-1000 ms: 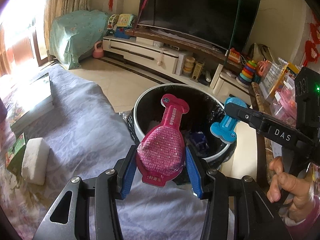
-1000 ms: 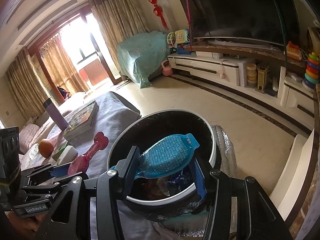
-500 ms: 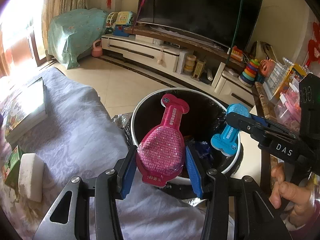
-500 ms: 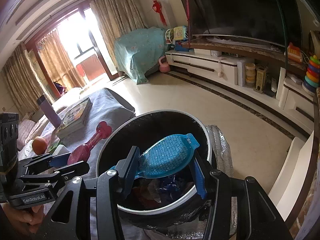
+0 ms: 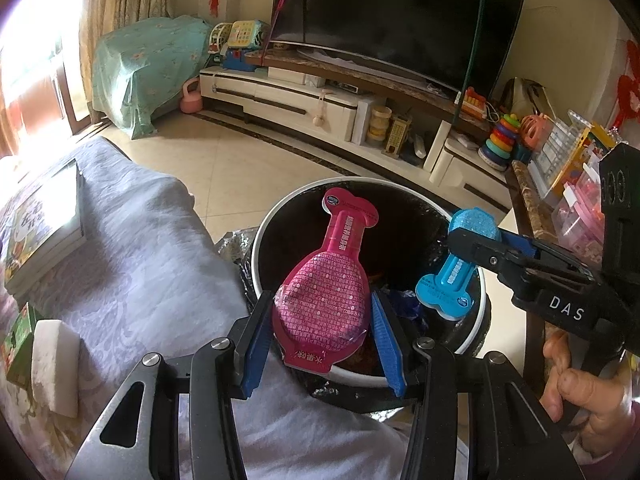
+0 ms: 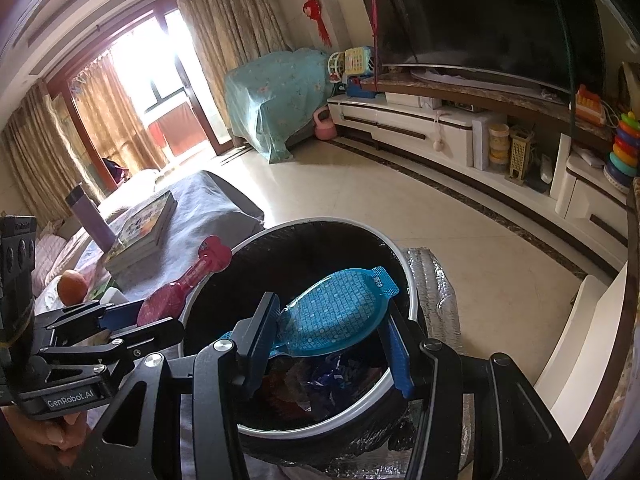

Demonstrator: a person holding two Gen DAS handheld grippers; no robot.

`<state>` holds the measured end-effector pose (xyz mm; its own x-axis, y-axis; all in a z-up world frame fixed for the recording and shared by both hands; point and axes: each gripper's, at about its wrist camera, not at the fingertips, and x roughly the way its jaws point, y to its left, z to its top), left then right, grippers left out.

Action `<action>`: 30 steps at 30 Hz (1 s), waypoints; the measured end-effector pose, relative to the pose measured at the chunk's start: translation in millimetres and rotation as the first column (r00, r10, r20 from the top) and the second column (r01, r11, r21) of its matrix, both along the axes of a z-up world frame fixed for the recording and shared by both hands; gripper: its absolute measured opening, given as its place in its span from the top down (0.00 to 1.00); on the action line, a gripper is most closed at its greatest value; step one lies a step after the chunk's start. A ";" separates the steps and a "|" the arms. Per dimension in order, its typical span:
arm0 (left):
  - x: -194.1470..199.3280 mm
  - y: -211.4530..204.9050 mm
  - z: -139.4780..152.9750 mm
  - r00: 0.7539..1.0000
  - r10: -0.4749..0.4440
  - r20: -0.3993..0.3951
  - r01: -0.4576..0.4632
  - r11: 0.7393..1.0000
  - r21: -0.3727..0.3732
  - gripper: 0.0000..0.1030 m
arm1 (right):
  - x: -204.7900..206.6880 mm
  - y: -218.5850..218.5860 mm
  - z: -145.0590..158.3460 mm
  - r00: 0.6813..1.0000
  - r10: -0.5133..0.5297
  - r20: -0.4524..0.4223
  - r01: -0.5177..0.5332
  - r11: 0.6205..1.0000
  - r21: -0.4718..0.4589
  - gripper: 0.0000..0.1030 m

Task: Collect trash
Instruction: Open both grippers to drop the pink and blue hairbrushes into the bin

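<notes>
While both packs hang over the mouth of the trash bin (image 5: 276,216), neither has been let go yet. Between the blue pads of the left gripper (image 5: 322,322) sits the fat round end of the pink pouch (image 5: 326,292), clenched from both sides, its narrow neck pointing ahead of the fingers and out over the dark opening. Gripping the wide belly rather than the neck probably gives the pads a broader, flatter hold, so the pouch does not swivel. The right gripper (image 6: 332,330) clamps the blue pouch (image 6: 340,312) the same way by its bulged part, with the pouch lying nearly flat across the fingers and its neck trailing back underneath them. Directly below and beyond those fingertips lies the bin's inside, where crumpled wrappers (image 6: 324,376) already rest, though the shadow there makes it hard to say what they are. Seen from the right wrist, the left tool stands just beside the bin's near rim, so a release from that side looks a little closer to the edge. Both holds seem meant for a straight drop once the pads part.
</notes>
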<state>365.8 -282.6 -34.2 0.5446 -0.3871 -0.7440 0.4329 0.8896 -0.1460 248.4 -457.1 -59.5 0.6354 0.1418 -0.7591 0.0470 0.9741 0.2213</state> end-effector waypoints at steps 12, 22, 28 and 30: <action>8.6 -8.4 -3.3 1.000 -0.007 -0.025 0.007 1.000 0.003 0.55 | 9.0 5.7 -4.0 0.999 0.018 -0.026 -0.019 1.000 -0.016 0.48; -0.6 4.1 -2.3 1.000 0.019 -0.019 -0.020 1.000 -0.024 0.43 | 4.6 6.3 1.8 1.000 0.001 -0.012 -0.001 1.000 0.000 0.44; -26.4 32.6 -9.0 0.998 0.052 -0.022 -0.053 0.998 -0.047 0.40 | -10.0 20.0 12.2 1.000 0.015 0.020 -0.016 0.999 0.028 0.33; -36.6 43.5 -11.3 0.998 0.065 -0.026 -0.067 0.996 -0.057 0.40 | -15.9 29.1 14.3 0.999 0.026 0.028 -0.027 0.999 0.041 0.28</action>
